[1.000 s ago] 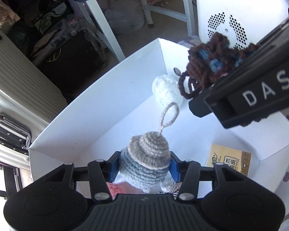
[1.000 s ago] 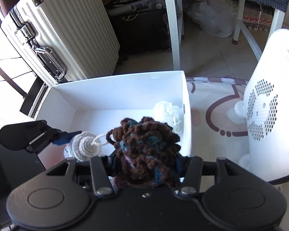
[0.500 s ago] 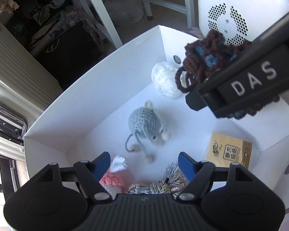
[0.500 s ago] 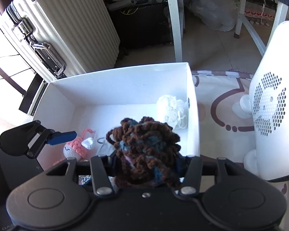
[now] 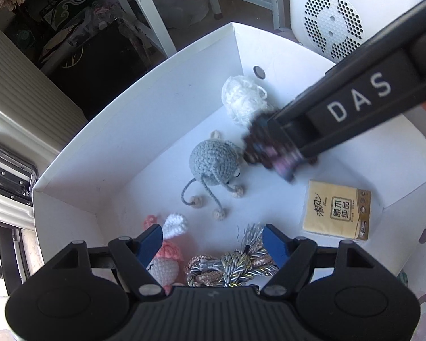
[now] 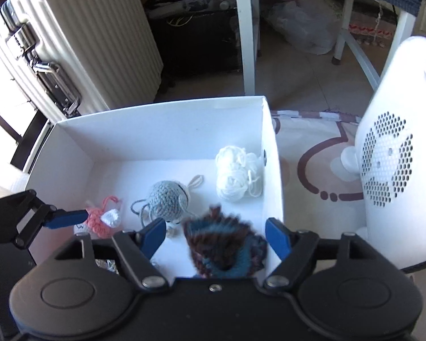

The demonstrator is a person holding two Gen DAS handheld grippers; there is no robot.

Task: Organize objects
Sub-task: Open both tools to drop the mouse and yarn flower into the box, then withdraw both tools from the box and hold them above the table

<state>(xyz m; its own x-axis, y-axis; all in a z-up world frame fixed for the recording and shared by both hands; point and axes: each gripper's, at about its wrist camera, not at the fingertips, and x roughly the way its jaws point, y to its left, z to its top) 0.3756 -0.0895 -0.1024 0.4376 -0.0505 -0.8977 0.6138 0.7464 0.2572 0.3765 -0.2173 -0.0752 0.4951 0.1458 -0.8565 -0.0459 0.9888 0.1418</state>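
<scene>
Right gripper point(image 6: 216, 234) is opening, releasing blurred brown yarn point(image 6: 224, 248) near the white box's point(image 6: 162, 130) right wall; left gripper point(image 5: 213, 240) is hanging unclenched, empty.

Floor: bare grey-brown tiles point(image 6: 295, 85), sun falling on them.
Rug: pale, with brown cartoon lines point(image 6: 312, 167), by the white heater.
Suitcase: ribbed white hard-shell point(image 6: 79, 45), metal latches catching light.
Table legs: white point(image 6: 248, 31), a plastic bag point(image 6: 304, 25) behind them.
Heater: white, perforated round grille point(image 5: 331, 24).
Light: bright daylight, hard shadows.
</scene>
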